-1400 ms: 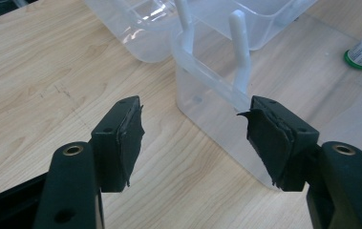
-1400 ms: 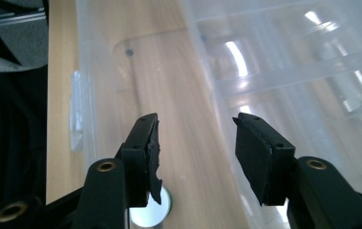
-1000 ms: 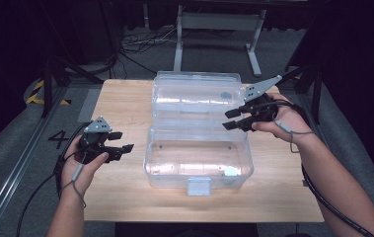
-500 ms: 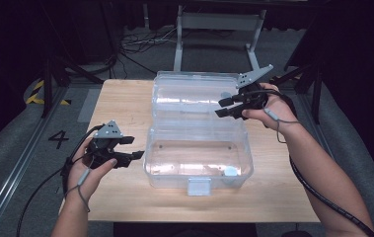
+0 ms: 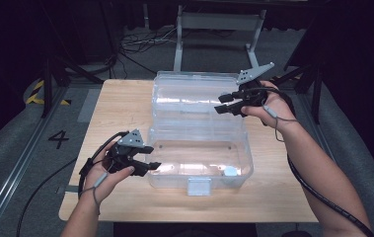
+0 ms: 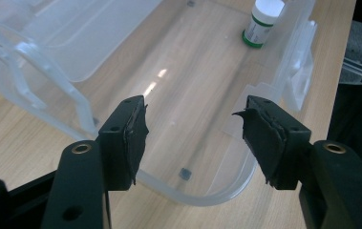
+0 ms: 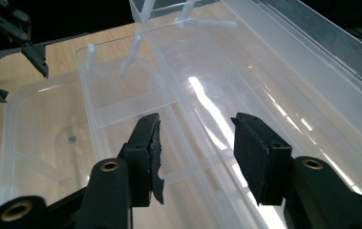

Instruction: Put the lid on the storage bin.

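Clear plastic forms the open storage box (image 5: 199, 148) lying on the wooden table (image 5: 115, 108), its lid (image 5: 197, 98) folded flat behind the tray. Beyond the left gripper (image 6: 193, 138), whose jaws are spread over the tray's near corner, a small white bottle (image 6: 262, 21) with a green band stands inside. The right gripper (image 7: 195, 152) hangs above the lid, jaws parted, holding nothing.

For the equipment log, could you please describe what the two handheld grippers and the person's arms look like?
Both the left gripper and the right gripper are black, each with two blocky jaws lined with dark, ragged-edged pads, brass-coloured pivot rings, a grey three-cornered plate on top, and a trailing black cable. The forearms are bare, with no sleeves in view.
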Motion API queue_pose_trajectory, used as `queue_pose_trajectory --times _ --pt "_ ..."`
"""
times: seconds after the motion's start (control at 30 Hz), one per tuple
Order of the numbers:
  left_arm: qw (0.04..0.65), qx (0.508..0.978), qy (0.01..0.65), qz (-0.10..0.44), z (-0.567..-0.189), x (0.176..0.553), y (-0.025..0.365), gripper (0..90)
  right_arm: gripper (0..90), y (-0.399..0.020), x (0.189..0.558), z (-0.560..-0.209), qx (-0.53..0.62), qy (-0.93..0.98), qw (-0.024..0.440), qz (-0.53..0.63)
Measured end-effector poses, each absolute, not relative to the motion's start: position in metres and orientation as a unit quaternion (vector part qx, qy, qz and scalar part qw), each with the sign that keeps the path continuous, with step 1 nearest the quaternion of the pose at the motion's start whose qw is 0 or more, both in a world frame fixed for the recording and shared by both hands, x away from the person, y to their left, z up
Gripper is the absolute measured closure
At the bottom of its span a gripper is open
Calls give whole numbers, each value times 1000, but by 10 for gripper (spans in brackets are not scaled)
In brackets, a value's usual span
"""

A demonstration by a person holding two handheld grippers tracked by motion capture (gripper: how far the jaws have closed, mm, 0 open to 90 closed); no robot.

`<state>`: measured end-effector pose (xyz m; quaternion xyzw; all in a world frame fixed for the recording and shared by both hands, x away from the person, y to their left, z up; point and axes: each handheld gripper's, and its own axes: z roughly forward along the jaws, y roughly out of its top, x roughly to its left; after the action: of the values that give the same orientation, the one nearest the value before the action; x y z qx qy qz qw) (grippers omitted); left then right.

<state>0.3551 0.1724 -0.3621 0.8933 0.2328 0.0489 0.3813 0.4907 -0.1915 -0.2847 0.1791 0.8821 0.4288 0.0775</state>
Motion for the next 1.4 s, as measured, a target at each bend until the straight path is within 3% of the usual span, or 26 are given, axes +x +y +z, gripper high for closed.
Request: queue_pose_trajectory --times 0.57,0.73,1.07,1.1,1.23,1.4 --pt "339 924 176 -14 -380 355 150 481 514 -188 493 -292 180 886 69 421" --pt "319 932 173 -17 -386 356 145 487 474 -186 494 -293 171 890 61 418" --pt "303 938 159 -46 -391 356 140 725 479 -180 497 -296 148 904 67 395" --pt "302 939 159 -46 -391 355 139 773 490 -179 497 -296 145 909 64 387" --pt "299 938 166 -48 -391 355 139 775 537 -176 497 -297 140 916 71 370" --pt "302 937 167 -49 -392 355 139 774 682 -177 497 -295 135 920 97 356"
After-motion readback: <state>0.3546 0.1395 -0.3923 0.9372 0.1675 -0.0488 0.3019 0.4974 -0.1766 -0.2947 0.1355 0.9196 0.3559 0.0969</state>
